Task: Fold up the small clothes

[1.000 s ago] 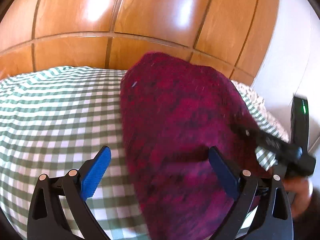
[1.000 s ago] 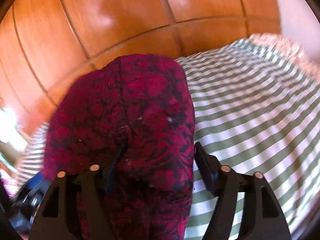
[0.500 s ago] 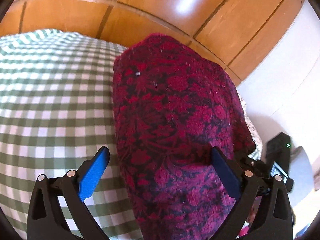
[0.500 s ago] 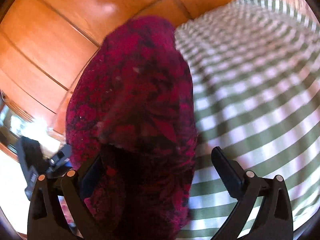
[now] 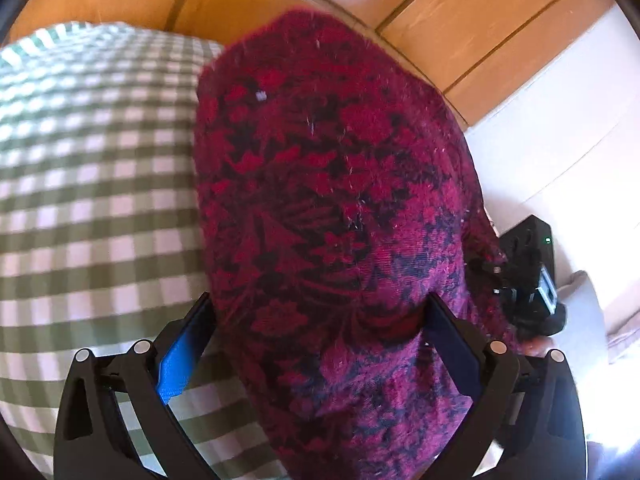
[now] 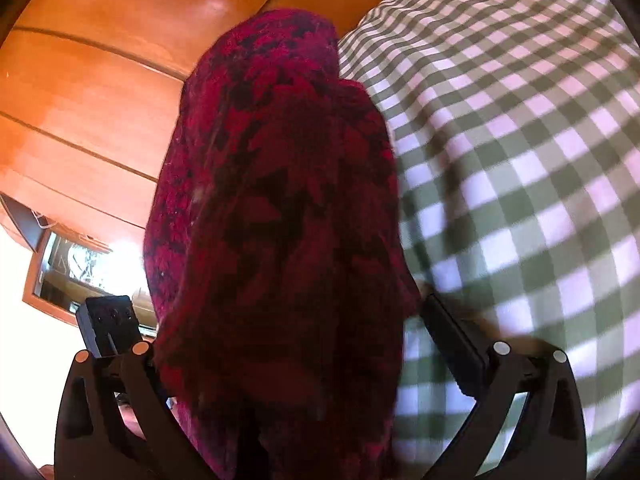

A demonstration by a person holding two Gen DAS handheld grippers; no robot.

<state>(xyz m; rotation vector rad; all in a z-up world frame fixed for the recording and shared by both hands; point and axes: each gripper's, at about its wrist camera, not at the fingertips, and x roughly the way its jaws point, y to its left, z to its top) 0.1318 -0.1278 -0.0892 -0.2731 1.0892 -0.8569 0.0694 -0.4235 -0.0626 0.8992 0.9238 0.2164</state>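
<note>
Draping between both grippers' spread fingers, a red knit garment point(image 5: 332, 216) hung above the checked bedcover point(image 5: 92, 184); left gripper point(image 5: 316, 340) and right gripper point(image 6: 288, 344) stood wide open around it.

Bright daylight, glare on the wooden headboard point(image 5: 408, 4), blown-out window point(image 6: 120, 264), fisheye-bent edges, slight blur.

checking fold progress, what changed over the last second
Both views tipped down toward the checked cloth, and the red patterned garment now fills more of each. The left gripper and right gripper stayed wide-jawed with the garment bunched between them.
</note>
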